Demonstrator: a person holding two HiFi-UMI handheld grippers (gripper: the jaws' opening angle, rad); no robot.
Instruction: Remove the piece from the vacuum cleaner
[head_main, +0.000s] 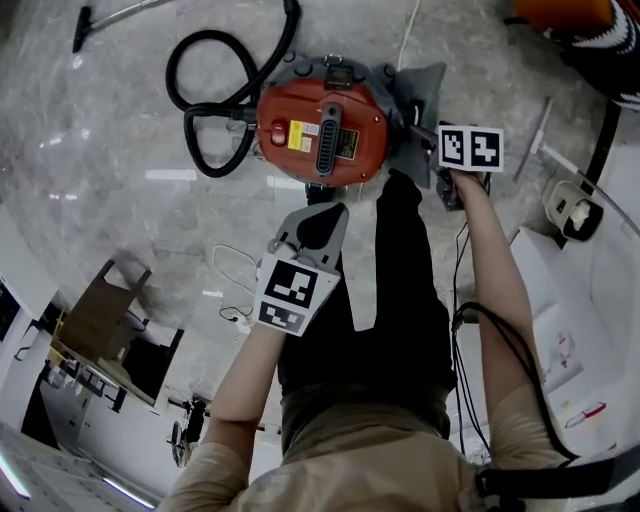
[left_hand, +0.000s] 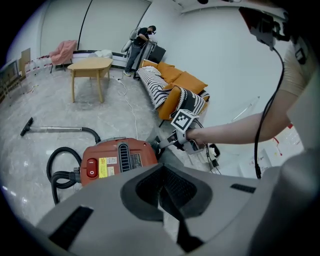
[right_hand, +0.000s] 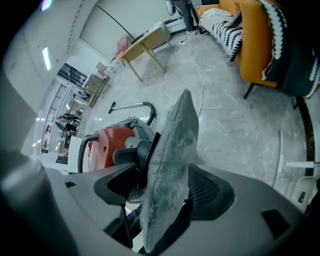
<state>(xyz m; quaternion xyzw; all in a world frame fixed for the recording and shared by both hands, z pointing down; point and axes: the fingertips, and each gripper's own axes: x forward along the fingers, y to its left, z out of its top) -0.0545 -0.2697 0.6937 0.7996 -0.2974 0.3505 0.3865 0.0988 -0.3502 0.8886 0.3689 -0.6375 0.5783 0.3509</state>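
A red vacuum cleaner (head_main: 320, 135) (left_hand: 117, 160) (right_hand: 112, 142) sits on the pale floor. A flat, grey, dusty piece (head_main: 425, 85) (right_hand: 172, 165) stands on edge at its right end. My right gripper (head_main: 425, 135) (left_hand: 165, 142) (right_hand: 167, 200) reaches down to that end, jaws wide, with the piece between them; the left pad looks apart from it. My left gripper (head_main: 315, 225) (left_hand: 161, 192) hangs just in front of the vacuum's near side, with its tips together and nothing in them.
The black hose (head_main: 215, 100) loops left of the vacuum, and its wand (head_main: 120, 15) lies beyond. Behind stand an orange sofa (left_hand: 175, 85) and a wooden table (left_hand: 90, 67), with a person (left_hand: 142, 45) far off. White objects (head_main: 575, 210) and cables lie on the right.
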